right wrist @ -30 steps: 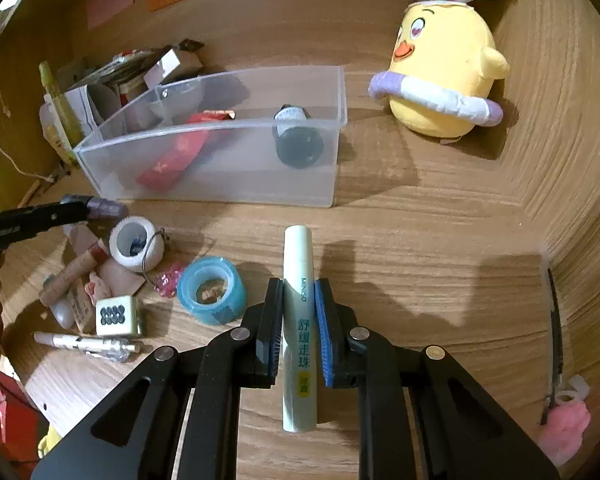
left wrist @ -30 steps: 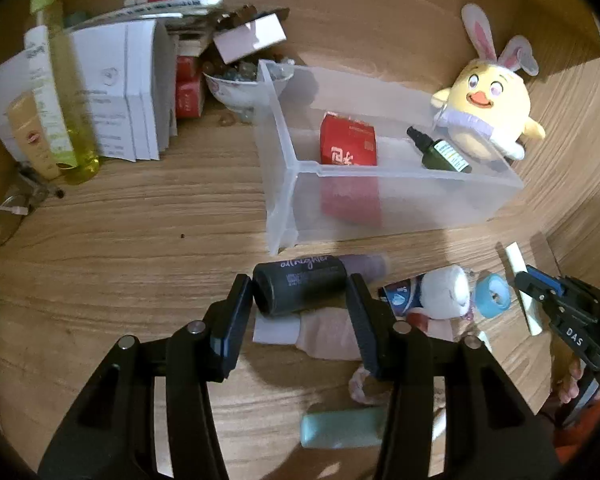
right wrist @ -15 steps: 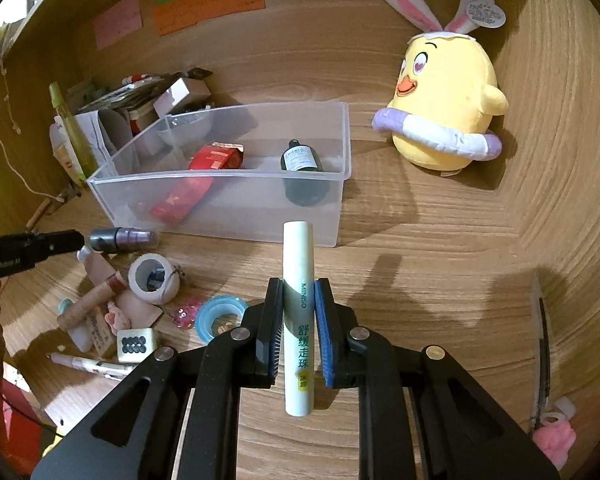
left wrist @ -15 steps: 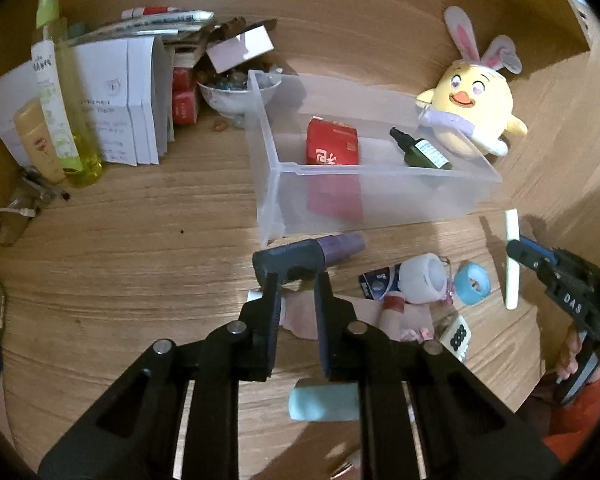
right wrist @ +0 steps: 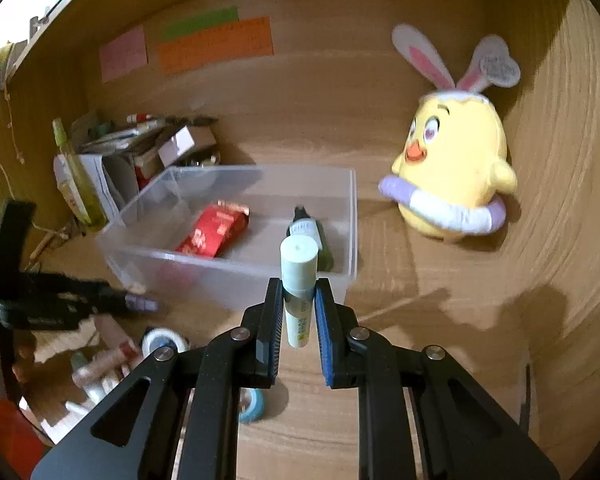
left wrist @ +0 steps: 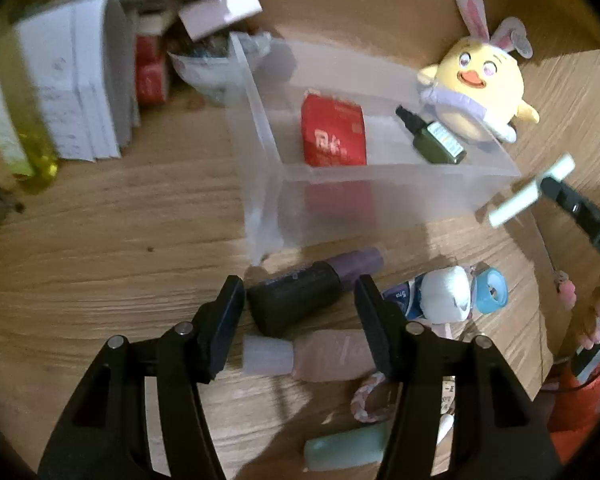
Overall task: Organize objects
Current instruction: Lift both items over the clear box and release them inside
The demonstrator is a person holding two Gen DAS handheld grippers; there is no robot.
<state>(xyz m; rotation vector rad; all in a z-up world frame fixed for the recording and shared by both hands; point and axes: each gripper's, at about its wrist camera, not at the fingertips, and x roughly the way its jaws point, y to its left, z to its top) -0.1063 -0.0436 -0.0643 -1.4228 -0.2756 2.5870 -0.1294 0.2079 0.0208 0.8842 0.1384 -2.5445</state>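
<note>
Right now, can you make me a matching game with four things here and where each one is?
Things:
1. red packet
2. pale green tube
3. dark tube with purple cap
4. yellow chick plush

Places:
A. on the desk between the opening left gripper's jaws
B. beside the clear bin, outside it
C. clamped in the right gripper
D. inside the clear bin

Pairs: 1-D, 2-C, 3-A, 4-B

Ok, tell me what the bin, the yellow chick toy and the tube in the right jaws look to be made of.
Bin: likely frosted translucent plastic, since the red packet shows hazily through its wall.
Yellow chick toy: plush fabric by its fuzzy, matte look and soft rounded shape.
Tube: probably smooth, pale green plastic with a faint sheen and printed text.
</note>
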